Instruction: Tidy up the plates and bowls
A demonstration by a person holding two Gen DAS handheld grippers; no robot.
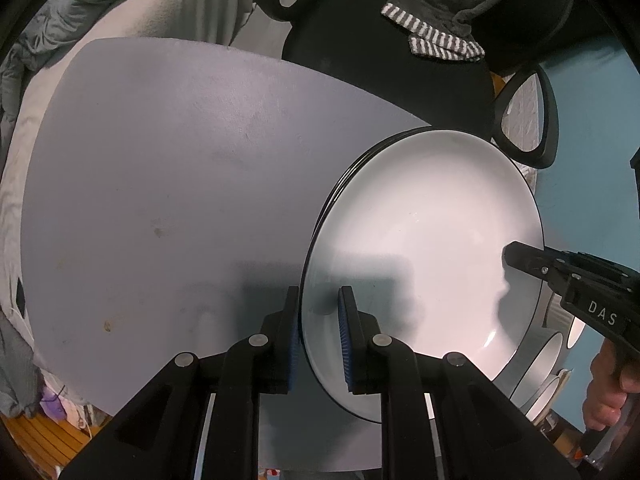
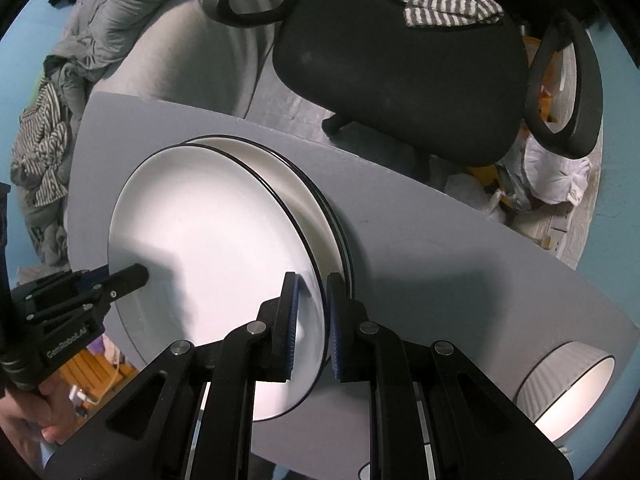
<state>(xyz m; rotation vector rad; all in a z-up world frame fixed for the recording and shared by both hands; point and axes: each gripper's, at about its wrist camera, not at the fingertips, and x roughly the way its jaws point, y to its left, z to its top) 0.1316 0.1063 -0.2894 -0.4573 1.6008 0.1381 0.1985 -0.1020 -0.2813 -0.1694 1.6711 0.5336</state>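
Left gripper (image 1: 319,334): it is pointing steeply down at the near edge of the scene, its jaws nearly closed and pinching the left rim of the top plate (image 1: 432,248), one blue pad (image 1: 345,340) pressing on the white face and the other sitting under the rim.
Right gripper (image 2: 312,322): it is clamping the opposite, right rim of the same plate in the same way, jaws almost together, one pad above and one below the black-edged lip.
Hands: a hand (image 1: 608,384) is gripping the right tool's handle at the lower right of the left view; another hand (image 2: 28,412) is holding the left tool's handle at the lower left of the right view.
Top plate: it is being held between the two grippers, tilted, over a stack of plates (image 2: 320,196) and shifted toward the near side of it, its far edge seeming to be resting on the stack.
Stack of plates: white plates with black rims are lying on the grey table (image 1: 160,168), near its right half.
Bowl (image 2: 568,388): a ribbed white bowl with a black rim is sitting on the table, well apart from the stack, toward the near right corner.
Office chair (image 2: 400,60): it is standing beyond the table's far edge with a striped cloth (image 2: 440,4) draped over the seat.
Bedding (image 2: 132,12): grey bedding is lying crumpled at the far left.
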